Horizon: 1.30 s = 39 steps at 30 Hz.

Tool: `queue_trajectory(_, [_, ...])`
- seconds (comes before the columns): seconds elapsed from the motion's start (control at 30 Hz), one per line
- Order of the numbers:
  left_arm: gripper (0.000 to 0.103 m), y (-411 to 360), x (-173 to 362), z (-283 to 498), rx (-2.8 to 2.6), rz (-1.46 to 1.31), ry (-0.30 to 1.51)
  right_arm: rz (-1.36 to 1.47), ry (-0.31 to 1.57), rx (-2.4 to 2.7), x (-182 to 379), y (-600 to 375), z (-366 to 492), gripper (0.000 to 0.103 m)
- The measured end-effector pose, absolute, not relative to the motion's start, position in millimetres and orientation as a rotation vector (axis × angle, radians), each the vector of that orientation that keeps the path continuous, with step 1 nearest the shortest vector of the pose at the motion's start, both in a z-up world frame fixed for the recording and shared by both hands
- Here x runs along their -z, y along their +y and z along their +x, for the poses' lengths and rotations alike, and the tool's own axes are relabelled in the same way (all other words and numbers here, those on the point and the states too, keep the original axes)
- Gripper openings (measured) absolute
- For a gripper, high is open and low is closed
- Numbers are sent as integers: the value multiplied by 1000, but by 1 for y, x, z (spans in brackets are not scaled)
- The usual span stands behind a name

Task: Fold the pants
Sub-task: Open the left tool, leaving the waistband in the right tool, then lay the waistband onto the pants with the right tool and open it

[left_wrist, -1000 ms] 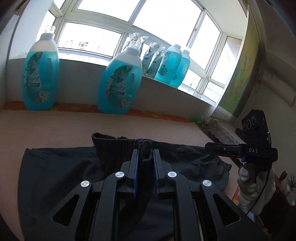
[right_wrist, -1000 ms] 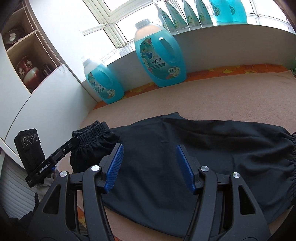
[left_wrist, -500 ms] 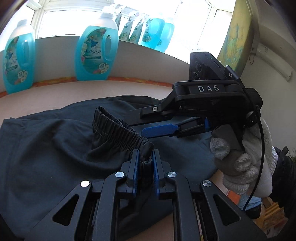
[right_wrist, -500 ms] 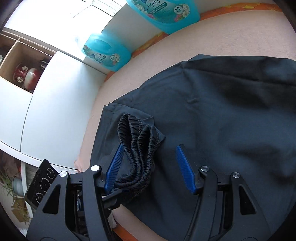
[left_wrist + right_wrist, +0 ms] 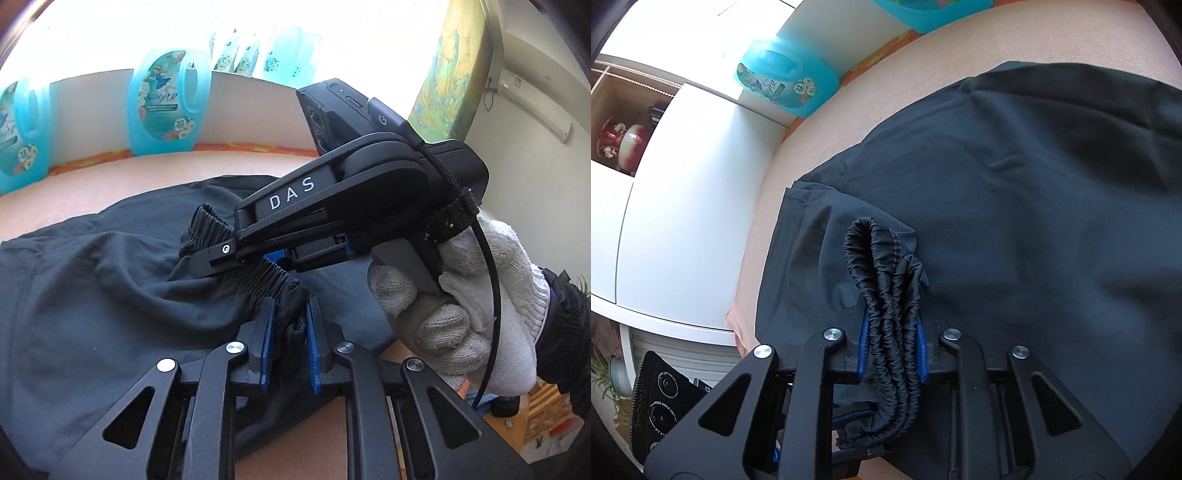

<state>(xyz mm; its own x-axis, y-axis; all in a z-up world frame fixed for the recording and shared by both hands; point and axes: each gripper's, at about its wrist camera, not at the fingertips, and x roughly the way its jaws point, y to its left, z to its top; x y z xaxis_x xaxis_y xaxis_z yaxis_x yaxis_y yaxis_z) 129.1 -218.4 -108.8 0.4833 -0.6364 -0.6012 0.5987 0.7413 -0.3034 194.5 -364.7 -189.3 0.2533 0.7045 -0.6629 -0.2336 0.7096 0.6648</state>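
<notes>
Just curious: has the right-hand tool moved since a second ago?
Yes. The right tool swung in from the right edge toward the blue bottles, closing on the pants' cuff.

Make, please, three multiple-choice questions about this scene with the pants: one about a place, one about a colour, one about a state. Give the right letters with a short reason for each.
1. Where do the pants lie?
A. on a beige surface
B. in a basket
C. on a chair

2. What colour are the detergent bottles by the window?
A. red
B. turquoise blue
C. white

3. What is the state of the right gripper?
A. open above bare cloth
B. shut on nothing
C. shut on the gathered elastic band

Answers:
1. A: beige surface shows all around the dark cloth.
2. B: the bottles are translucent turquoise with flowered labels.
3. C: its jaws have just been closing, and the blue pads now press the bunched elastic band from both sides. The left gripper pinches the same band nearby.
</notes>
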Motion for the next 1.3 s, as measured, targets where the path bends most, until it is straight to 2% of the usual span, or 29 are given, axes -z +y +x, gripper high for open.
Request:
queue_trajectory(0.03, [18, -216, 107, 128, 766, -67, 767, 477, 1131, -668, 184, -368, 194, 18])
queue_trajectory(0.27, [18, -159, 80, 117, 720, -128, 757, 385, 1000, -633, 139, -402, 185, 17])
queue_trajectory(0.57, [18, -96, 80, 150, 475, -55, 770, 400, 965, -468, 122, -487, 195, 17])
queue_trajectory(1.1, [19, -147, 107, 164, 555, 51, 858, 448, 1049, -230, 159, -622, 209, 18])
queue_trajectory(1.17, [19, -151, 113, 165, 560, 60, 877, 469, 1068, -227, 166, -629, 211, 22])
queue_trajectory(1.2, [19, -153, 116, 165, 562, 69, 885, 475, 1076, -221, 168, -632, 211, 31])
queue_trajectory(1.3, [19, -155, 120, 164, 564, 82, 898, 509, 1051, -233, 164, -642, 200, 41])
